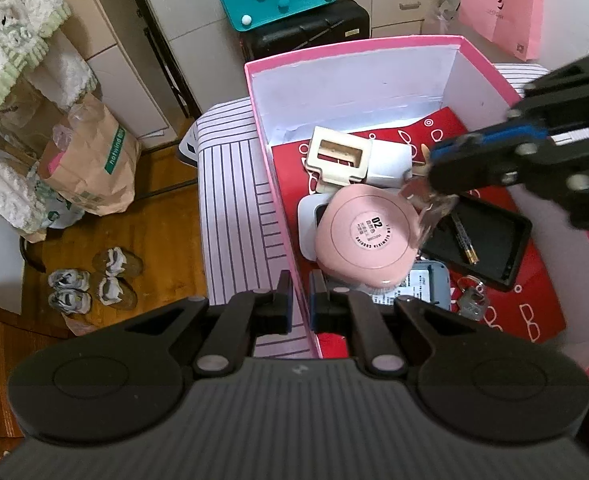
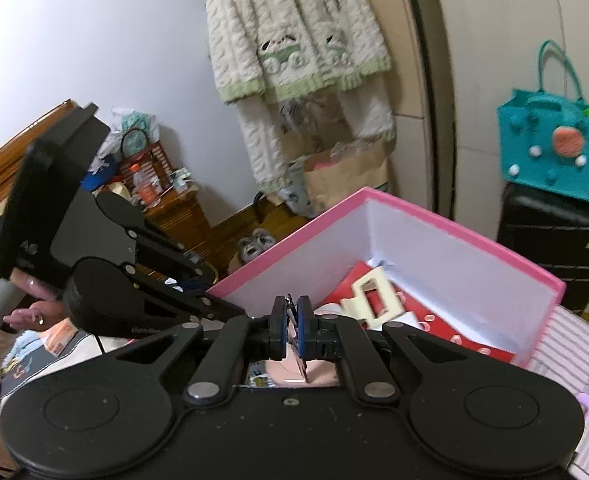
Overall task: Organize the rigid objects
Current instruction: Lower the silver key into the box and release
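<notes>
Two grippers show in the left wrist view. My left gripper [image 1: 299, 300] sits at bottom centre, jaws narrow and clamped on the pink box [image 1: 374, 46] wall, one pad outside, one inside. The box fills the right half of the frame, resting on a striped cloth [image 1: 230, 184]. Inside, on a red printed sheet [image 1: 534, 304]: a cream claw clip [image 1: 336, 160] at upper centre, a pink round compact [image 1: 364, 236] just below it, a black tray [image 1: 494, 240] to the right with a thin pen-like stick in it, keys [image 1: 470, 300] near lower centre. My right gripper [image 1: 434, 184] enters from the right edge, closed on a small clear clip [image 1: 430, 208] that hangs over the compact's right edge; whether it touches, I cannot tell.

In the right wrist view, the right gripper [image 2: 292, 330] at centre has its jaws pinched tight on the thin clear piece [image 2: 300, 364], compact visible below. The pink box [image 2: 474, 240] lies centre right with the cream clip [image 2: 368, 300] inside. The left gripper's body [image 2: 146, 280] reaches in from the left. A teal bag [image 2: 554, 152] sits on a black suitcase [image 2: 554, 248] at right.
</notes>
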A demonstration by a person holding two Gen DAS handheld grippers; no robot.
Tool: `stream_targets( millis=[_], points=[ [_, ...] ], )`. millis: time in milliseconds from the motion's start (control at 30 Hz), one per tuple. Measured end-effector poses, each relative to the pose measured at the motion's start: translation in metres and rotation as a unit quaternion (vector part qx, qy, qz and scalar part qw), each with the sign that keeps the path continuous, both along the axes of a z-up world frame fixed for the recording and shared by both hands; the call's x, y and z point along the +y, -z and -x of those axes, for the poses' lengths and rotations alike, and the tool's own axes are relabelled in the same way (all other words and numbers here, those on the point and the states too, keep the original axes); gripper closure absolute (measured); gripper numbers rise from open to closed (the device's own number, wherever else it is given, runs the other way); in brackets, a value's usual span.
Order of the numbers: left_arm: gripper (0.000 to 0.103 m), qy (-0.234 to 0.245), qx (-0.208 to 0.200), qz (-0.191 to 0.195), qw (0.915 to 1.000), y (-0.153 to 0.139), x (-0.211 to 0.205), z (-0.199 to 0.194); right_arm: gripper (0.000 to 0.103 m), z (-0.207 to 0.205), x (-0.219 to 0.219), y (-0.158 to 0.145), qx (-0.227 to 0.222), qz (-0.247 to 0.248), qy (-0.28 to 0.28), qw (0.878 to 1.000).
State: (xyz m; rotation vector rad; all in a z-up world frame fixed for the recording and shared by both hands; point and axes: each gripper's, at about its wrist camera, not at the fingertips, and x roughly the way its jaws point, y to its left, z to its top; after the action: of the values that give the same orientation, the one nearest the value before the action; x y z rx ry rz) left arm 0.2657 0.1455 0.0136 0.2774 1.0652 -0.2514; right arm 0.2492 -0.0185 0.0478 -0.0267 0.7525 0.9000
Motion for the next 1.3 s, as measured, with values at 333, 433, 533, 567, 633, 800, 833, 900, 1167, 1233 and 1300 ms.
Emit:
stream_targets(
  millis=[333, 433, 533, 567, 633, 800, 833, 900, 1167, 1233, 1300],
  points=[
    [0.096, -0.001, -0.006, -0.004, 1.0, 0.0, -0.001, 0.001, 0.091, -0.003, -0.013, -0.002, 0.0, -0.018, 0.033, 0.999],
    [0.096, 0.0, -0.007, -0.004, 1.0, 0.0, -0.001, 0.0, 0.091, 0.001, -0.035, -0.01, -0.004, -0.018, 0.052, 0.998],
    [0.096, 0.001, -0.009, -0.004, 1.0, 0.0, 0.0, 0.001, 0.09, 0.008, -0.06, -0.016, -0.018, -0.006, 0.082, 0.996],
    [0.096, 0.001, -0.01, -0.004, 0.9999, 0.0, 0.0, 0.002, 0.09, 0.01, -0.069, -0.017, -0.02, -0.002, 0.092, 0.996],
    [0.096, 0.002, -0.011, -0.004, 0.9999, 0.0, 0.0, 0.002, 0.089, 0.013, -0.087, -0.018, -0.022, 0.003, 0.114, 0.993],
    [0.096, 0.002, -0.011, -0.005, 0.9999, 0.001, -0.001, 0.003, 0.087, 0.018, -0.125, -0.012, -0.017, 0.024, 0.158, 0.987],
    [0.096, 0.001, -0.01, -0.006, 0.9999, 0.001, -0.002, 0.003, 0.087, 0.019, -0.13, -0.009, -0.012, 0.029, 0.168, 0.985],
    [0.096, 0.001, -0.006, -0.009, 0.9999, 0.0, -0.003, 0.002, 0.084, 0.023, -0.137, -0.001, -0.002, 0.042, 0.182, 0.982],
    [0.096, -0.007, 0.012, 0.0, 0.9999, 0.0, 0.0, -0.006, 0.069, 0.043, -0.148, 0.032, -0.016, 0.092, 0.183, 0.979],
    [0.096, -0.01, 0.017, 0.005, 0.9998, 0.0, 0.001, -0.008, 0.066, 0.042, -0.154, 0.039, -0.015, 0.093, 0.188, 0.978],
    [0.096, -0.012, 0.023, 0.01, 0.9996, 0.0, 0.003, -0.009, 0.062, 0.04, -0.16, 0.047, -0.017, 0.093, 0.196, 0.976]
  ],
)
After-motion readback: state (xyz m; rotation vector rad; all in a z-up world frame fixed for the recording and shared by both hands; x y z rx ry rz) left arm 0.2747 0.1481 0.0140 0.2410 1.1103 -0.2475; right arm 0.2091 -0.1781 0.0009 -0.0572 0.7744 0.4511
